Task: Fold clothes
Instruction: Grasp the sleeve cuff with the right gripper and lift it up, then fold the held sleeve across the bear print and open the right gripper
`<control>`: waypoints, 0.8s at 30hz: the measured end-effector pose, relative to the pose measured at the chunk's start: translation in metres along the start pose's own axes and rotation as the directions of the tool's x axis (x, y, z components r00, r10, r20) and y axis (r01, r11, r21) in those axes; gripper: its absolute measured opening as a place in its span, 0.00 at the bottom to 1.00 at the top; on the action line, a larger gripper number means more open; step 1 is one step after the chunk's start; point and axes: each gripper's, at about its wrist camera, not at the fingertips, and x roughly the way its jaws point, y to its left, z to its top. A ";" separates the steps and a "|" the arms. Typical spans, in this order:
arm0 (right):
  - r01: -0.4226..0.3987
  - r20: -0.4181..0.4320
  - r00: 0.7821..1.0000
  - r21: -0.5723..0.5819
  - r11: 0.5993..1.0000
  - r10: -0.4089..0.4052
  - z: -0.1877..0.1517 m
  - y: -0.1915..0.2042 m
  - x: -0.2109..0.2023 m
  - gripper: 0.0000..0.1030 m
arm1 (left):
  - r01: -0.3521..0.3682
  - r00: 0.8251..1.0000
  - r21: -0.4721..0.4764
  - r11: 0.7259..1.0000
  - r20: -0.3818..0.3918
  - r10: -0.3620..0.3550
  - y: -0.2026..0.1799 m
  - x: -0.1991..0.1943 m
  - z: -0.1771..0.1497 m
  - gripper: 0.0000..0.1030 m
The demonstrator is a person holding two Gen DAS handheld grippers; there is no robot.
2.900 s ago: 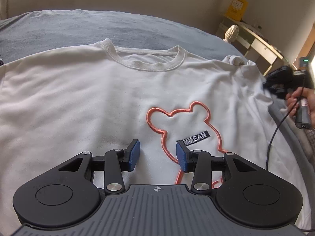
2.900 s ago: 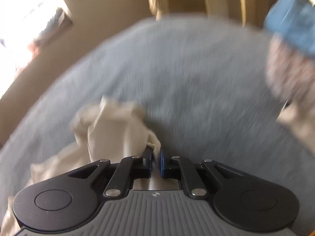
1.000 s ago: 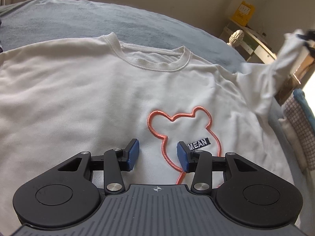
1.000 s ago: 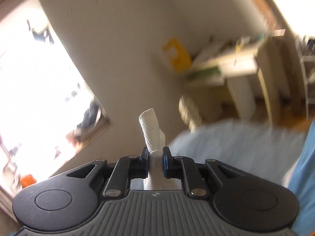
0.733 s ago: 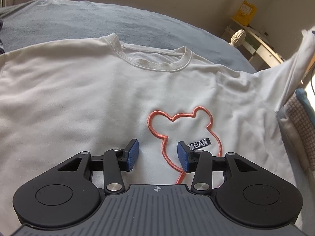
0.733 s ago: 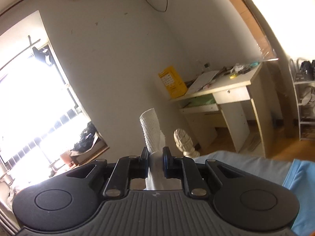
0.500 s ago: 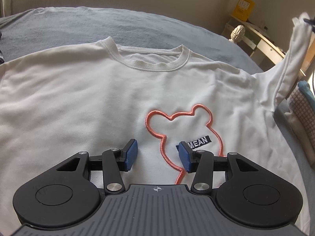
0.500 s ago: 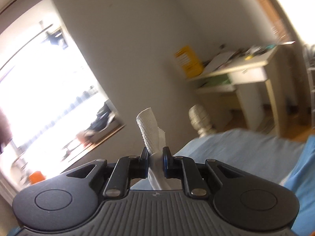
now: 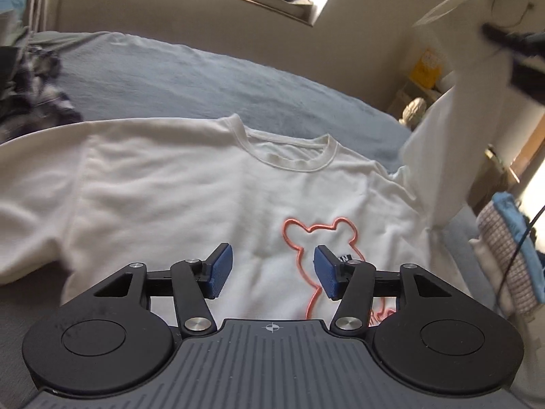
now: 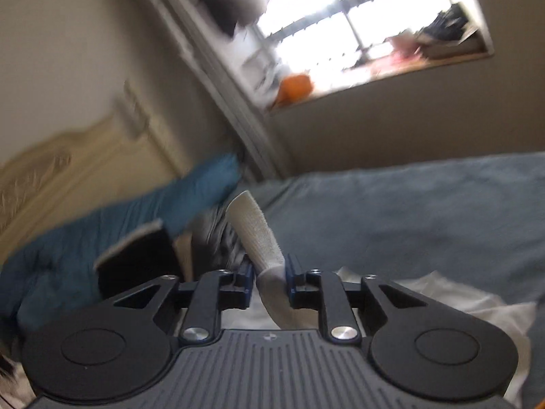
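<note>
A white sweatshirt [image 9: 170, 187] with an orange bear outline lies front up on the grey-blue bed [image 9: 204, 78]. My left gripper [image 9: 269, 269] hovers over its chest, jaws opening, with nothing between the blue pads. The shirt's right sleeve [image 9: 439, 156] is lifted off the bed toward my right gripper [image 9: 517, 58], a dark blur at the upper right. In the right wrist view, the ribbed sleeve cuff [image 10: 255, 231] stands up between the pads of my right gripper [image 10: 270, 283]. Its jaws are opening, and the cuff still fills the gap. More white cloth [image 10: 460, 303] lies below.
Dark plaid clothes [image 9: 30, 78] are heaped at the bed's left. A stack of folded clothes [image 9: 507, 248] sits at the right edge, with a black cable over it. Blue bedding [image 10: 102, 231] and a cream headboard [image 10: 68, 170] lie beyond the right gripper. A desk holds a yellow box [image 9: 425, 64].
My right gripper swung the cuff round from facing the desk to facing the window and headboard, and its jaws widened. The left gripper rose and drew back, its jaws spreading.
</note>
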 end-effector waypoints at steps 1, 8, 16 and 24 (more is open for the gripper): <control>0.007 -0.043 0.999 -0.018 1.000 -0.008 -0.007 0.006 0.016 0.37 | -0.001 1.000 -0.001 1.000 -0.003 0.001 0.002 -0.004 -0.002 0.52; 0.189 -0.098 0.977 -0.024 0.982 -0.191 -0.032 0.025 0.039 0.41 | -0.020 1.000 -0.013 1.000 -0.014 0.020 0.012 -0.023 -0.014 0.52; -0.048 0.270 0.955 0.554 0.831 -0.125 -0.122 0.002 -0.082 0.42 | -0.043 0.999 0.028 0.999 -0.022 0.044 0.014 -0.047 0.002 0.52; -0.119 0.316 0.929 0.747 0.654 -0.192 -0.262 -0.017 -0.042 0.41 | -0.092 0.984 0.471 0.878 -0.092 0.153 -0.028 -0.048 0.028 0.52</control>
